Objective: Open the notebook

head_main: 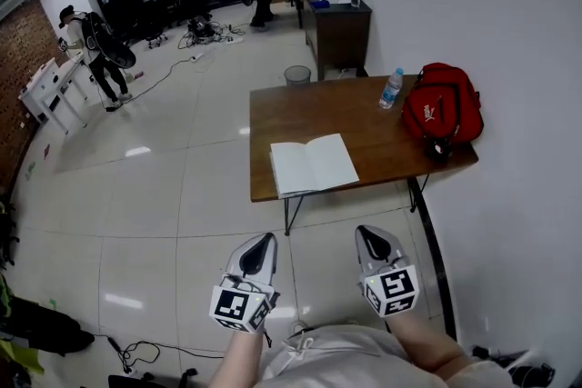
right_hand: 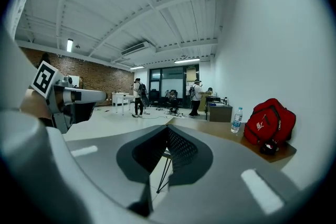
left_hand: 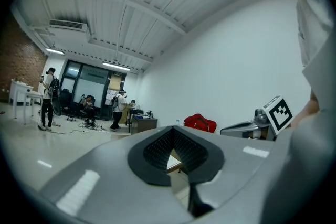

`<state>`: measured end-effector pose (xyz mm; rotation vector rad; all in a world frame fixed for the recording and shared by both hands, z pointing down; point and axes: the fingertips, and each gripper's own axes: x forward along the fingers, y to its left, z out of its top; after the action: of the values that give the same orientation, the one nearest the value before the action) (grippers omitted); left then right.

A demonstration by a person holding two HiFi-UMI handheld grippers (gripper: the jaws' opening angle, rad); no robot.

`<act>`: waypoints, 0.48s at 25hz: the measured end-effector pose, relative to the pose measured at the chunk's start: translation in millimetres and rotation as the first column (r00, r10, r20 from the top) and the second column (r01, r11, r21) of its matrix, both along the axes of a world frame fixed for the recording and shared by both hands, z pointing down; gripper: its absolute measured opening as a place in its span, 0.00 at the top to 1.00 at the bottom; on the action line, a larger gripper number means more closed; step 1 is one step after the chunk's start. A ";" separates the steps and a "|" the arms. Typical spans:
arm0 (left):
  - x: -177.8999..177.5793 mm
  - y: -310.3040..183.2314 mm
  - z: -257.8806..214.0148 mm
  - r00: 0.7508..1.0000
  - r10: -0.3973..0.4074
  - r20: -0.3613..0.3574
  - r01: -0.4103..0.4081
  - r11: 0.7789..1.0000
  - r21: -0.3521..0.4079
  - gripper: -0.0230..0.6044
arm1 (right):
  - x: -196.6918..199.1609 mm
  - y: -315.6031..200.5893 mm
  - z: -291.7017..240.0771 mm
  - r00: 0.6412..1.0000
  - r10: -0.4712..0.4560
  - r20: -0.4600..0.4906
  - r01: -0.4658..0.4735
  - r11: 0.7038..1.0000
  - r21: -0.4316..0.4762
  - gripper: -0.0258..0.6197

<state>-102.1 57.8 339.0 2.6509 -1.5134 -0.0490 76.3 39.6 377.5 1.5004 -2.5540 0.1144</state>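
The notebook (head_main: 314,164) lies open and flat on the brown wooden table (head_main: 300,109), its two pale, blank pages facing up, close to the table's near edge and a little left of the middle. Neither gripper touches it. Both hang well short of the table, near the person's body and above the glossy tiled floor (head_main: 164,195). The left gripper (head_main: 266,239) has its jaws pressed together with nothing between them, their tips meeting in its own view (left_hand: 172,132). The right gripper (head_main: 364,233) is likewise closed and empty (right_hand: 167,132). The two sit side by side and apart, both pointing towards the table. At the table's far right a red backpack (head_main: 443,109) stands against the white wall, and a clear water bottle (head_main: 391,89) stands upright just to its left. A grey wastebasket (head_main: 297,75) stands on the floor beyond the table's far edge.
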 end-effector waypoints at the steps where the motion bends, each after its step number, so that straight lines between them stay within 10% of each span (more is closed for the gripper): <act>1: 7.2 1.5 -0.6 1.000 0.005 0.001 -0.005 1.000 0.003 0.96 | 3.5 2.8 -0.2 1.000 -0.007 -0.005 0.007 1.000 0.004 0.95; 12: 45.0 4.3 2.1 0.999 0.029 0.016 -0.029 1.000 0.002 0.96 | 29.0 2.2 0.6 0.999 -0.021 0.027 0.021 1.000 -0.007 0.95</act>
<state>-57.2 62.0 341.1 2.6807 -1.4805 -0.0282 105.2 41.8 378.1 1.4789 -2.5860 0.1421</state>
